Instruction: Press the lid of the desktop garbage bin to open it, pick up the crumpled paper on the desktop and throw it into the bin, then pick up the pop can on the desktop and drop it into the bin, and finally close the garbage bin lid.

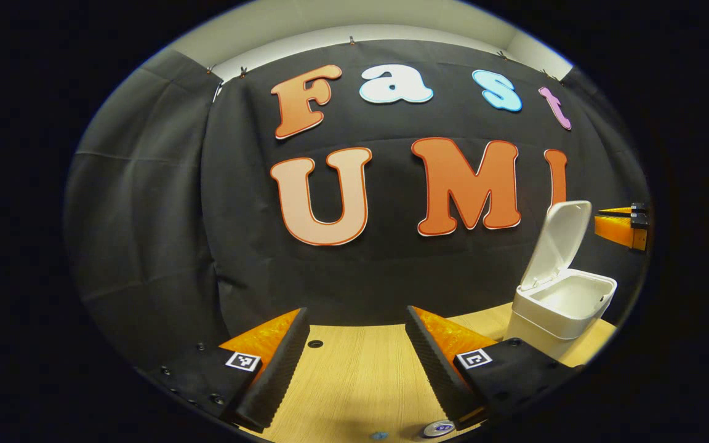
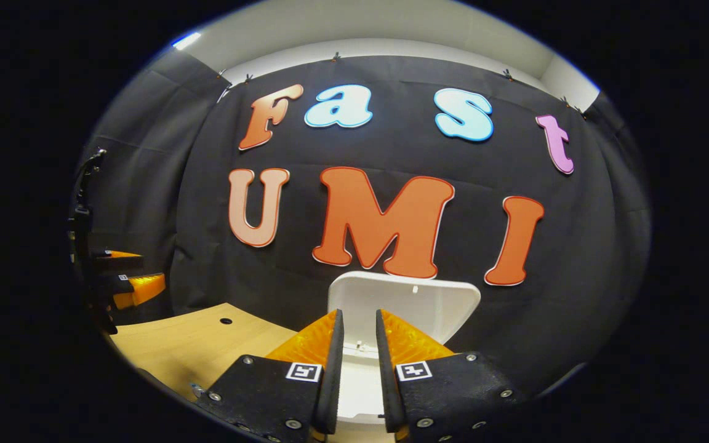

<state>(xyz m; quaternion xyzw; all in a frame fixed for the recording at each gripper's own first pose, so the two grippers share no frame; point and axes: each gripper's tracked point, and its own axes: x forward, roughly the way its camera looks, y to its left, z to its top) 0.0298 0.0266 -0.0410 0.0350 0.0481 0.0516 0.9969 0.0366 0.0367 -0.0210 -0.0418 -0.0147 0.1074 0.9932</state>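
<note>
No readable text on my grippers: only square coded marker tags (image 1: 243, 361) on fingers; small round emblem (image 1: 439, 428) bottom edge, possibly logo, too blurred.

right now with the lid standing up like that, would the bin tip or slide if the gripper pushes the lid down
The bin looks like thin white plastic and, as far as its inside shows, empty, so probably light and apt to slide on the smooth wooden table. Its raised lid hinges along one edge, so a push high up may rock it backward.
</note>
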